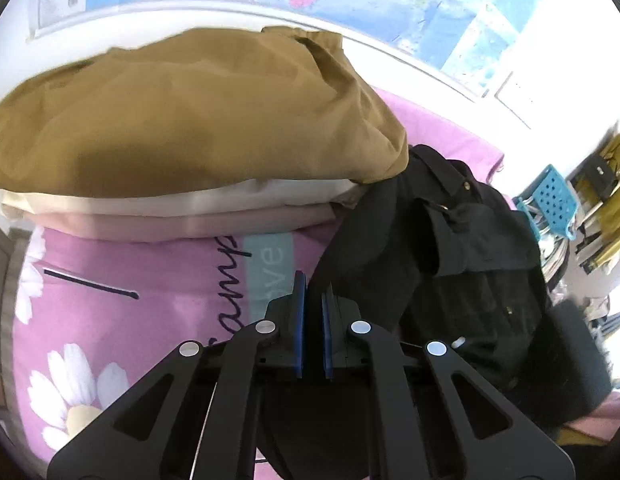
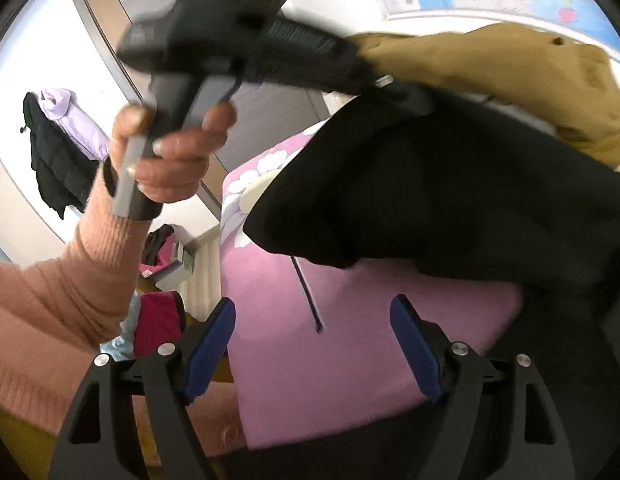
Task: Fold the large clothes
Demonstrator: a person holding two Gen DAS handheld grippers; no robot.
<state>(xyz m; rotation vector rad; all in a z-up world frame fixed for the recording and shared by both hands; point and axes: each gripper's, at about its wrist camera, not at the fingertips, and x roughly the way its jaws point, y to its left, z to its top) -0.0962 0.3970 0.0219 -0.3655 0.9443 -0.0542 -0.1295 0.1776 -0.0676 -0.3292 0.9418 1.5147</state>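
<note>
While a folded stack [image 1: 182, 208] topped by a tan garment [image 1: 190, 120] sits done on the pink bed [image 1: 150, 280], the black jacket [image 1: 450, 260] lies rumpled beside it, unfolded. Left gripper [image 1: 314, 300] is pinched on its edge; right gripper [image 2: 310, 320] hangs spread, empty.

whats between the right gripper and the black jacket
Bare pink bedsheet, in the right wrist view; the open right gripper holds nothing short of the black jacket.

A bed [image 1: 122, 320] with a pink daisy-print cover carries a black jacket [image 1: 462, 264] beside a stack of folded clothes [image 1: 182, 120], tan on top.
</note>
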